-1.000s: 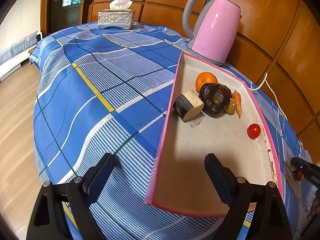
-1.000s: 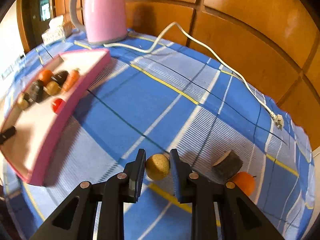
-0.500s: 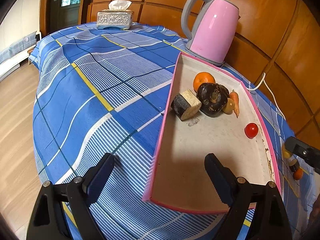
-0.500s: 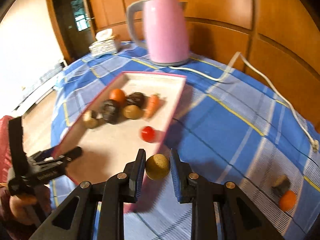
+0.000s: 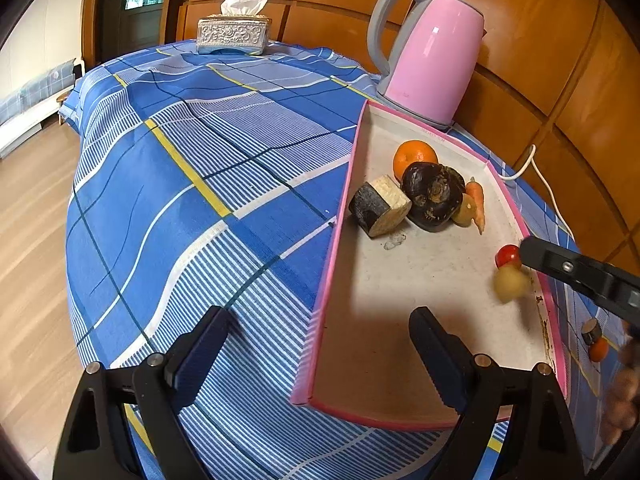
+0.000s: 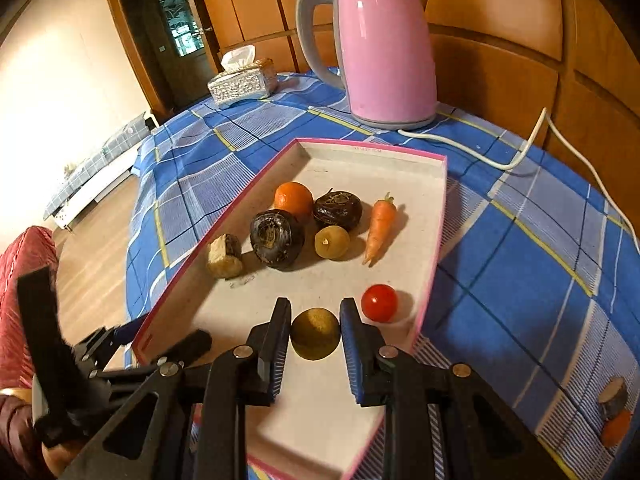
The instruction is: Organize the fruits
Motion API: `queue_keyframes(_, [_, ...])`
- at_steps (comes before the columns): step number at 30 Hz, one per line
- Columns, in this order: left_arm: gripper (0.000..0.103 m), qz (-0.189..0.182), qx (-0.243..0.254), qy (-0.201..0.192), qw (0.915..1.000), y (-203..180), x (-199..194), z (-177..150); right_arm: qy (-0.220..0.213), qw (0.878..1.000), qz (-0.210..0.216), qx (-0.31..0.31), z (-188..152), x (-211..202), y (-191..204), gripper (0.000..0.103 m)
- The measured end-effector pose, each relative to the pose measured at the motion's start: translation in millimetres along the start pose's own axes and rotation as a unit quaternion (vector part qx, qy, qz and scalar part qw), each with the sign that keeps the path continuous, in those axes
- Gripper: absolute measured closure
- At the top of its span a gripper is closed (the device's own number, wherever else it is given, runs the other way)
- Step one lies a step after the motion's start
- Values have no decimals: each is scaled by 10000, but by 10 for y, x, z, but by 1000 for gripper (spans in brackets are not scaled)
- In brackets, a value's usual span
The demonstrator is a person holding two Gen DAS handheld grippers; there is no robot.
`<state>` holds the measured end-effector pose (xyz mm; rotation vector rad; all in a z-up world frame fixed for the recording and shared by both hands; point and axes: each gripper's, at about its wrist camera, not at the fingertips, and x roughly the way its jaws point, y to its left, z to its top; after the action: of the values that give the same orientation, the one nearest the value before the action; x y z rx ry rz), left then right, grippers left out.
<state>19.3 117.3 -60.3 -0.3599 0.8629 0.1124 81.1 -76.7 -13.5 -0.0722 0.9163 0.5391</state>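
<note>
I am holding a yellow-green fruit (image 6: pixel 315 333) pinched in my right gripper (image 6: pixel 314 354) over the pink tray (image 6: pixel 434 240) near its right edge, beside the tomato (image 6: pixel 379 303). My left gripper (image 5: pixel 320 354) is gaping wide, empty, at the tray's near-left corner. Seven pieces are lying in the tray; two are waiting on the tablecloth (image 6: pixel 520 264).

I see the tray (image 6: pixel 434 240) near the kettle (image 6: pixel 384 52), tissue box (image 6: pixel 242 82) far left, orange (image 6: pixel 293 199), carrot (image 6: pixel 380 224) and tomato (image 6: pixel 379 303) in the tray, my right gripper (image 6: pixel 315 334) over its near end, round fruit (image 6: pixel 315 333) between its fingers.
</note>
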Motion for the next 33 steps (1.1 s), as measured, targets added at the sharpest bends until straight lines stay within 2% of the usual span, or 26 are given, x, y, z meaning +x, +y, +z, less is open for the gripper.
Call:
queue_keyframes(2, [11,7,11,-1,10000,-3,2,-3,20,9999,-35,96,15,69,-27,71])
queue_keyframes(4, [11,3,3,-4,10000,0,-1,-5,27,9998,-69,201,14,95,-60,70])
queue_keyframes(10, [10,1,-5,-5,10000,5,0,-5,-183,9991,-177,335,-77,-85,-132,70])
queue_keyframes(19, [10,-30,-6,-13,10000,3,-14,6,-483,9942,-791,550,-340,-476,-347,70])
queue_keyframes(27, [10,-34,8,-10,10000,-11,-21,2,-485,9808,-1376,1292,-766,-784,-863,70])
queue_keyframes(33, [10,-34,26,2,10000,-21,-23,-3,-529,9590,-1978,1960,-1130,-1062,-1289,70])
